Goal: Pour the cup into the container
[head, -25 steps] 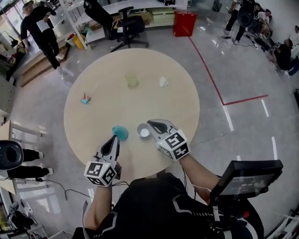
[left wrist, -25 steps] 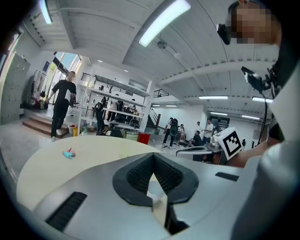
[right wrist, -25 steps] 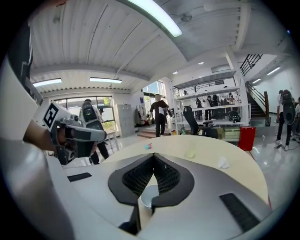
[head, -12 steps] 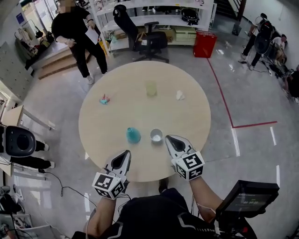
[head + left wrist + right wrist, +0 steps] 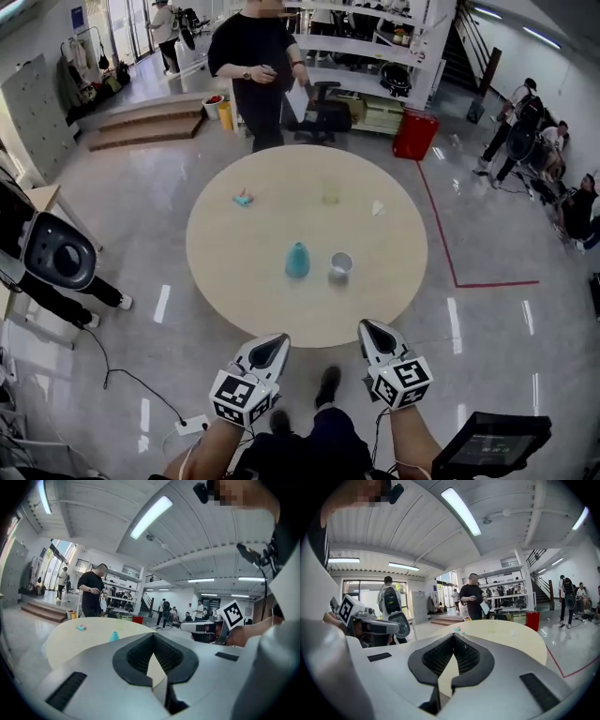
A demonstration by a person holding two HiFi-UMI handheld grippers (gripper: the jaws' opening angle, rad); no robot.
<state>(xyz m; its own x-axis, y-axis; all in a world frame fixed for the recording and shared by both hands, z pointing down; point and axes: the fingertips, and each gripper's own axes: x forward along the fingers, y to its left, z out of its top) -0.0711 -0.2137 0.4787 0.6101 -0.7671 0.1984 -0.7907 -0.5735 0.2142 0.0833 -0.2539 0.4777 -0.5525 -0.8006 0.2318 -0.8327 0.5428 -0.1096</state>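
A teal cup (image 5: 297, 260) stands upright on the round beige table (image 5: 234, 281), with a small white container (image 5: 340, 265) just to its right. Both grippers hang off the table over the floor, short of its near edge. My left gripper (image 5: 274, 343) is shut and holds nothing. My right gripper (image 5: 369, 330) is also shut and empty. In the left gripper view the closed jaws (image 5: 153, 637) point toward the table, and the teal cup (image 5: 114, 636) shows small and far off. The right gripper view shows shut jaws (image 5: 453, 636) and the table (image 5: 515, 641) beyond.
A pale yellow cup (image 5: 330, 194), a white crumpled piece (image 5: 378, 207) and a small pink-and-teal item (image 5: 244, 198) lie on the table's far half. A person in black (image 5: 262, 66) stands behind the table. A black-and-white machine (image 5: 56, 253) stands left; a screen (image 5: 487, 450) sits lower right.
Both grippers have drawn back from over the table to the floor side of its near edge. The table now sits farther away. The person in black has walked to the table's far side.
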